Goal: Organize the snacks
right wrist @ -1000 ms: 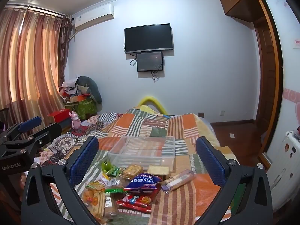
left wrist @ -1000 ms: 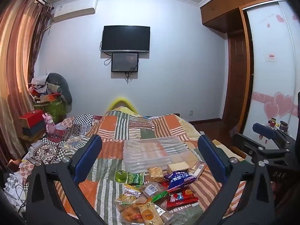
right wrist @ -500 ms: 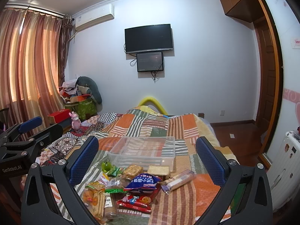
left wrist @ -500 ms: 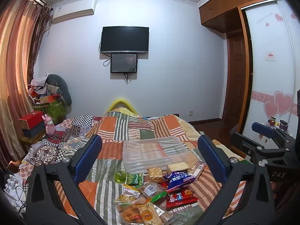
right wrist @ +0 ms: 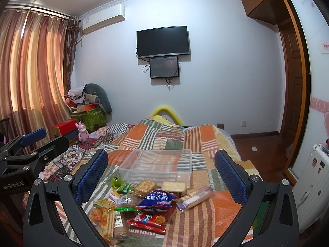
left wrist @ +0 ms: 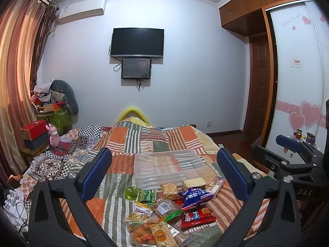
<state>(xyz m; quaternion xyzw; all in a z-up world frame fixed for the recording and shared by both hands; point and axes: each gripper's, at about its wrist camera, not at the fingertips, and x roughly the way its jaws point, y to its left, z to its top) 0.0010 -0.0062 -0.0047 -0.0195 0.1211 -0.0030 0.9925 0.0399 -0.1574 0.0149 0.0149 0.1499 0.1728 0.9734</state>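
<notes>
Both grippers hang over the near end of the bed with jaws spread wide and nothing between them: the left gripper and the right gripper each frame the snack pile from above. By my judgement the task is not yet begun, because the clear plastic box on the striped quilt looks empty (its walls show only the quilt pattern through them). All the snacks lie outside it, just in front of its near wall: a blue bag, a red packet, a pale cake block, a long wrapped biscuit roll, a green jelly cup and several small packets overlapping each other. Everything is left to be put in.
</notes>
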